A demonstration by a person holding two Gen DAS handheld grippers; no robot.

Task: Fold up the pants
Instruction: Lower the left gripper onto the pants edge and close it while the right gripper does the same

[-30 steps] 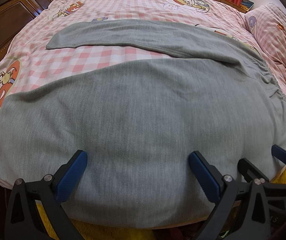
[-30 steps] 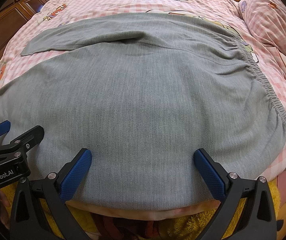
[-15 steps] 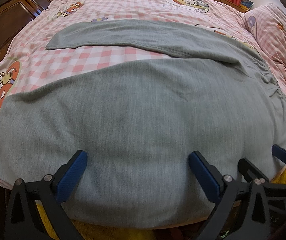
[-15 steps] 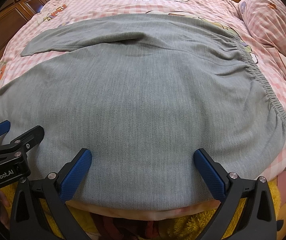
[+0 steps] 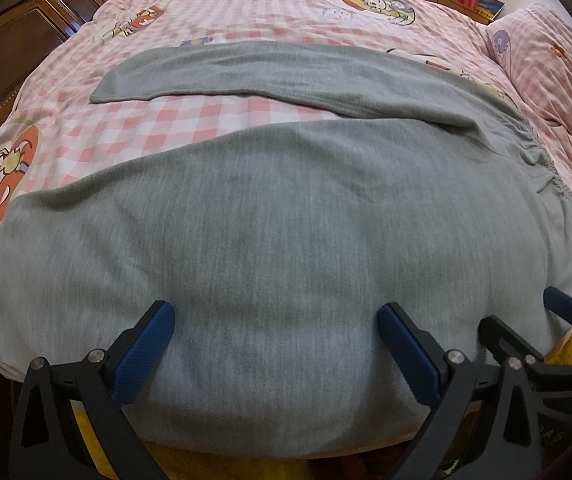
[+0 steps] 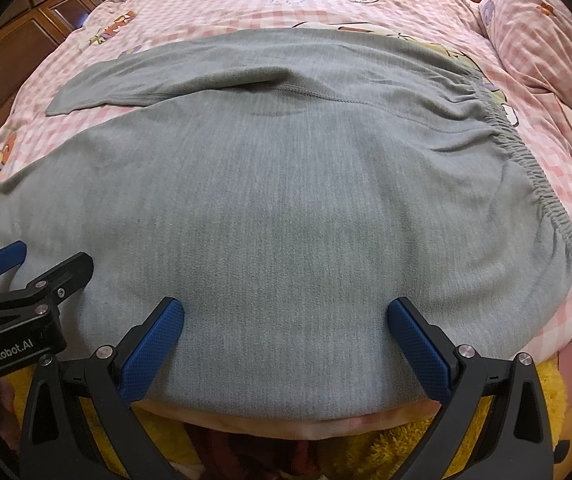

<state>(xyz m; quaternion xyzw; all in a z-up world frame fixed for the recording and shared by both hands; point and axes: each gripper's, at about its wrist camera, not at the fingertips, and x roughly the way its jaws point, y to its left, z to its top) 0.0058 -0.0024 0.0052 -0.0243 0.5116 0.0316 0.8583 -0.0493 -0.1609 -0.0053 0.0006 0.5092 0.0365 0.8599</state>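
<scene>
The soft gray pants (image 5: 270, 216) lie flat along the near edge of the pink checked bed (image 5: 214, 116), legs spread apart, while the left gripper (image 5: 276, 322) and right gripper (image 6: 286, 316) both hover wide open above them.

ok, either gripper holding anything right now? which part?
Nothing held. The left gripper and right gripper are both open over the near leg of the grey pants, with no fabric pinched.

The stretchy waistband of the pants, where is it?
In both views the waistband runs down the right side of the grey pants, nearest the pink pillow.
</scene>
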